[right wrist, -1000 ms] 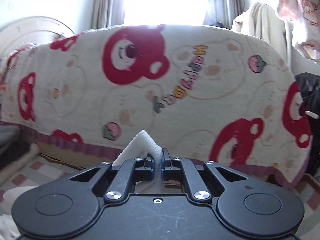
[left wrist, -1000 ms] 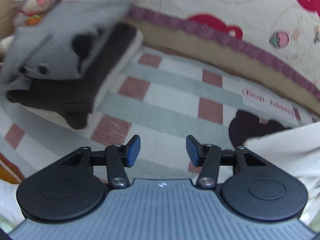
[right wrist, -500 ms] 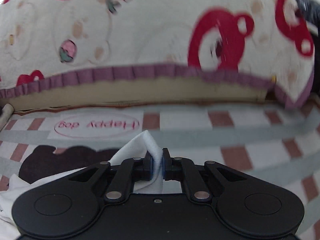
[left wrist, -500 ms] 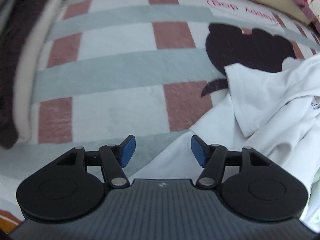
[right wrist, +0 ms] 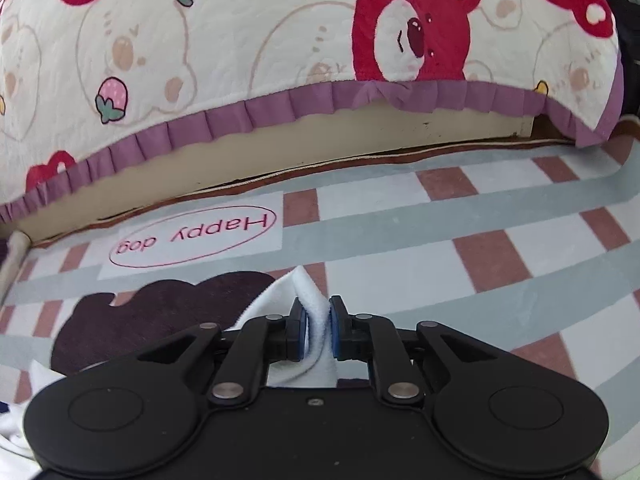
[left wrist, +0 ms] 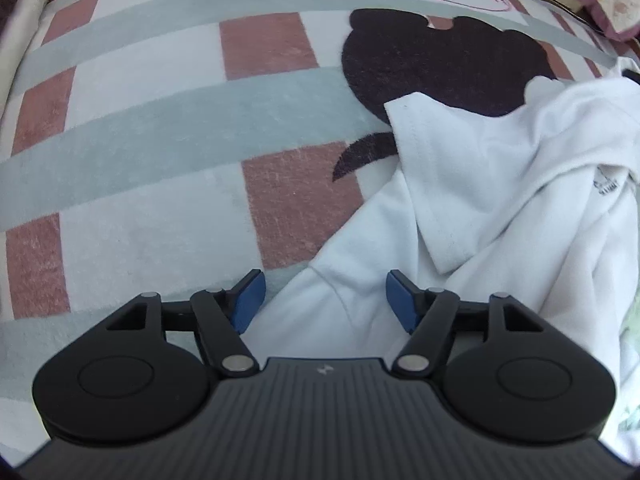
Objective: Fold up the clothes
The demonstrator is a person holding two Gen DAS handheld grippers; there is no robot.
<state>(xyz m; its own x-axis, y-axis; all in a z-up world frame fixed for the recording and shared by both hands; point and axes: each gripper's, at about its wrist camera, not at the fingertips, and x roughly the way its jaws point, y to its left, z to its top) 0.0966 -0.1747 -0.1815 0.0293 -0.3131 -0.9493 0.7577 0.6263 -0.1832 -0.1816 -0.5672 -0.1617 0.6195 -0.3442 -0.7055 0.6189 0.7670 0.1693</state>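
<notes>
A white garment [left wrist: 492, 196] lies crumpled on the checked rug [left wrist: 152, 152], right of centre in the left wrist view, one sleeve folded over its body. My left gripper [left wrist: 323, 300] is open and empty, its blue pads straddling the garment's near edge just above the cloth. In the right wrist view my right gripper [right wrist: 318, 334] is shut on a bunched fold of the same white garment [right wrist: 308, 292], which sticks up between the pads; the rest trails off to the lower left.
A bed with a cream, red-bear cover and purple frill [right wrist: 320, 96] borders the rug's far side. A "Happy dog" label [right wrist: 192, 236] and a dark dog print [left wrist: 444, 64] mark the rug. A white roll [left wrist: 16, 32] lies at far left.
My left gripper swung away from the folded pile and toy toward the white garment and came down over its edge. My right gripper tilted down toward the rug, still holding the cloth.
</notes>
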